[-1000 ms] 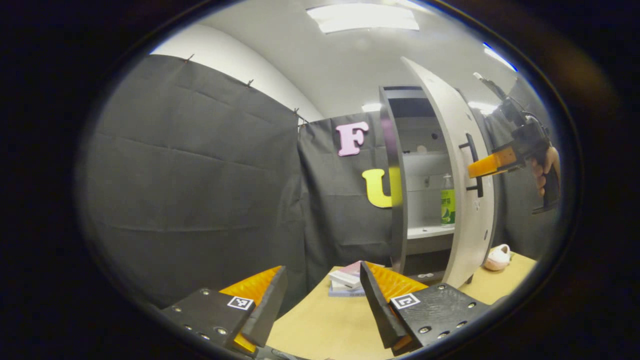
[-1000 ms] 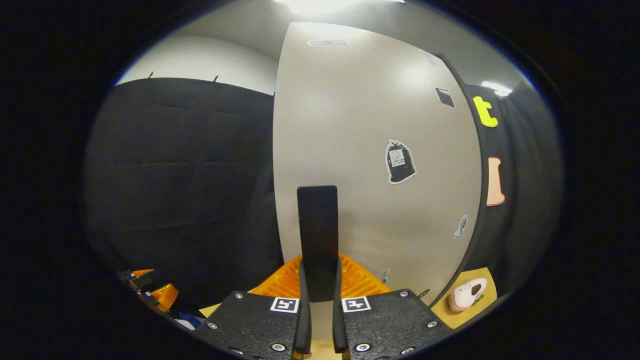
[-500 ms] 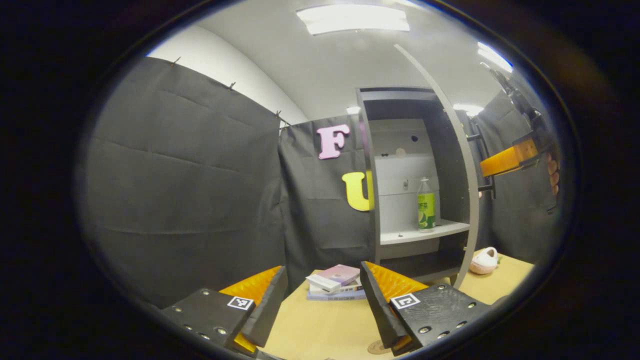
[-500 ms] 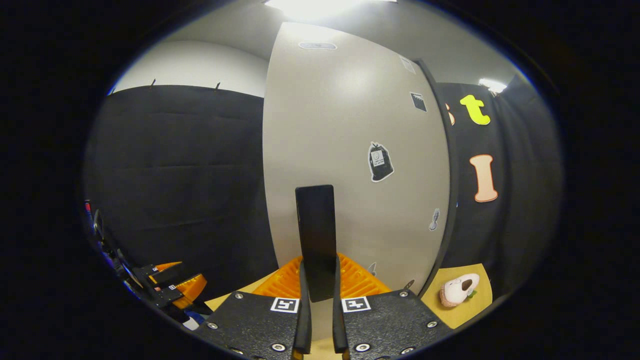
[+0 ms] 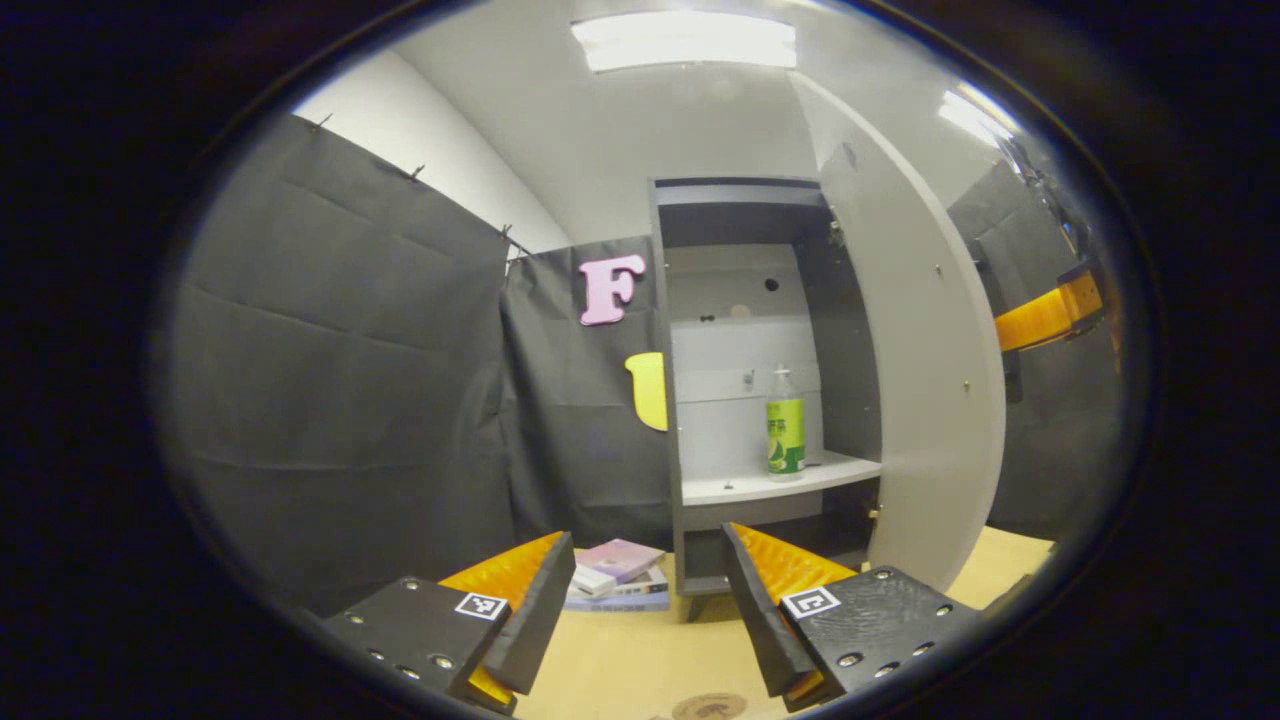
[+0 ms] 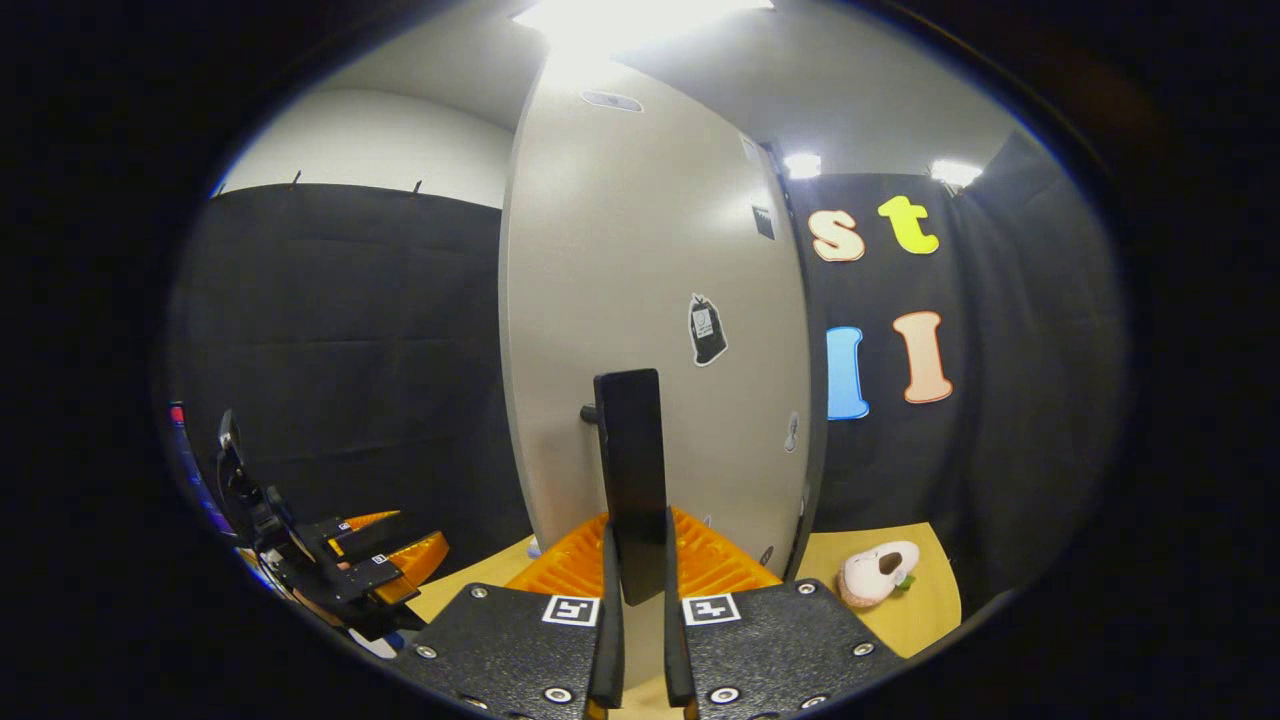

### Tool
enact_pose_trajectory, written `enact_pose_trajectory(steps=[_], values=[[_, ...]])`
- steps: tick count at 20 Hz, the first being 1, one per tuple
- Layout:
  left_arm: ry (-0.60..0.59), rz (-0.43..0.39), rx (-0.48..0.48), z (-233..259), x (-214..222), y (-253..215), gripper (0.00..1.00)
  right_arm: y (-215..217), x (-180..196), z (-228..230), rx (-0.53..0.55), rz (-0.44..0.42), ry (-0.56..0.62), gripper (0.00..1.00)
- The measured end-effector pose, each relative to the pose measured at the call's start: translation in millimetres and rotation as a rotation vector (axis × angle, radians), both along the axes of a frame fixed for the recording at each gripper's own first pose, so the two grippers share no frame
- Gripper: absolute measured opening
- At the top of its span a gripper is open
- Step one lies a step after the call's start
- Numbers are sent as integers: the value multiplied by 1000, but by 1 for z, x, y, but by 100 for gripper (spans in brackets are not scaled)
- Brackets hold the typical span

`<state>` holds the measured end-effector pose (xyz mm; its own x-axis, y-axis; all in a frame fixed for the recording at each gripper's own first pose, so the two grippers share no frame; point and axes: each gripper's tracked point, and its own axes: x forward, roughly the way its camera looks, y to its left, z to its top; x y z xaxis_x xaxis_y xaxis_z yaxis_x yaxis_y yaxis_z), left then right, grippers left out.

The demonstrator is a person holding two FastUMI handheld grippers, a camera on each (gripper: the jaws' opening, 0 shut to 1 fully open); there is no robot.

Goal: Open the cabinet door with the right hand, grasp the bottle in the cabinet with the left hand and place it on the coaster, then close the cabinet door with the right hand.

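Observation:
The grey cabinet (image 5: pixel 670 330) stands open in the left gripper view, its door (image 5: pixel 925 330) swung far out to the right. A clear bottle with a green label (image 5: pixel 785 425) stands upright on the white shelf (image 5: pixel 770 485) inside. A round brown coaster (image 5: pixel 708 706) lies on the wooden table near the bottom edge. My left gripper (image 5: pixel 645 600) is open, low and well short of the cabinet. My right gripper (image 6: pixel 635 580) is shut on the door's black handle (image 6: pixel 630 460); it also appears beyond the door edge (image 5: pixel 1045 315). The door's outer face (image 6: pixel 650 300) carries stickers.
A stack of books (image 5: pixel 620 572) lies on the table left of the cabinet's foot. A small white plush toy (image 6: pixel 878 572) sits on the table right of the door. The left gripper (image 6: pixel 345 560) appears at lower left in the right gripper view. Black cloth walls surround the table.
The door has swung much wider, pulled by my right gripper on the handle. The bottle and shelf have come fully into sight. My left gripper's view has shifted toward the cabinet opening.

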<state>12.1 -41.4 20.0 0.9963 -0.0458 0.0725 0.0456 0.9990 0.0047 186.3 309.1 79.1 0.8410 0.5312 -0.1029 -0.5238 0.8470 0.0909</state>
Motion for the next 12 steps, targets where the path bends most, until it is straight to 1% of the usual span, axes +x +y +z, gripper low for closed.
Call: enact_pose_trajectory(steps=[1, 5, 6, 10, 11, 12], values=[[-1, -15, -2, 0, 1, -9, 87, -3, 0, 0, 2, -9, 0, 16], [4, -64, 2, -2, 4, -43, 87, -13, 2, 0, 15, -44, -3, 15], [6, -73, 1, -3, 5, -49, 83, -16, 0, 1, 22, -50, 1, 15], [12, -87, -5, -4, 1, -68, 83, -24, -2, 4, 58, -61, 20, 14], [12, -88, -3, -4, 0, -71, 87, -27, -2, 4, 58, -61, 19, 12], [13, -85, 1, -4, -2, -74, 87, -29, -3, 3, 54, -61, 19, 12]])
